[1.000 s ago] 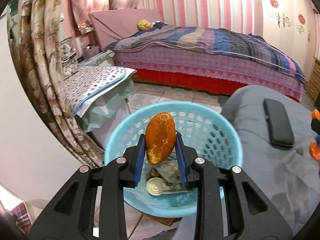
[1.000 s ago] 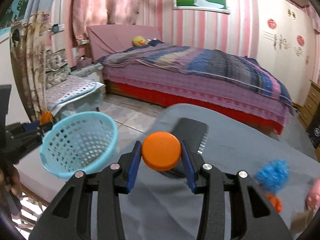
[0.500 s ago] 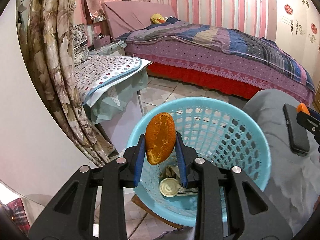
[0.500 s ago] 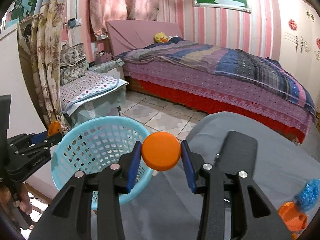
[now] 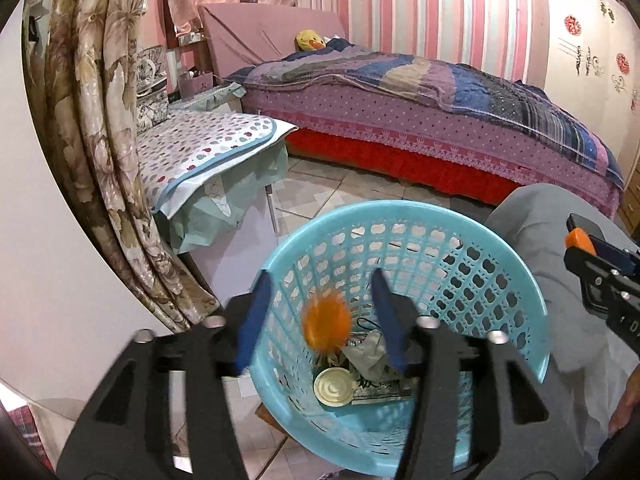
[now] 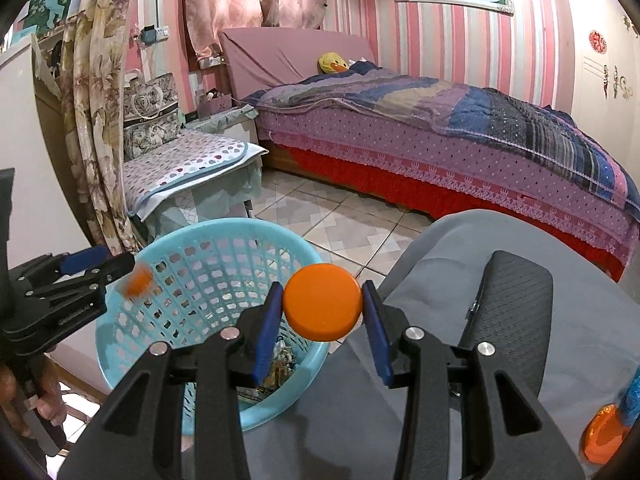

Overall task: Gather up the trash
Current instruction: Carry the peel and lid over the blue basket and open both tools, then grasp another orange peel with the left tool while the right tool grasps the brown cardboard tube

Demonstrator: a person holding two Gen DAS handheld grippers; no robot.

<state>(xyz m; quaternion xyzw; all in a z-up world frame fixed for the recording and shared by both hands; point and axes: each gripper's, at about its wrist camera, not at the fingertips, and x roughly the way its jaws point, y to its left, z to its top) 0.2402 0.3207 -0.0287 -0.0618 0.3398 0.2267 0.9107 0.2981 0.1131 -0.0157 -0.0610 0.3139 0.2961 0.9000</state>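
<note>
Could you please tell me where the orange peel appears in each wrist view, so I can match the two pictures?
Left wrist: the orange peel is a blurred blob low in the centre, loose between the open jaws, over the blue basket.
Right wrist: the peel sits far left, just off the left gripper's tip, above the basket's near-left rim.
Shared landmark: the blue basket.
</note>
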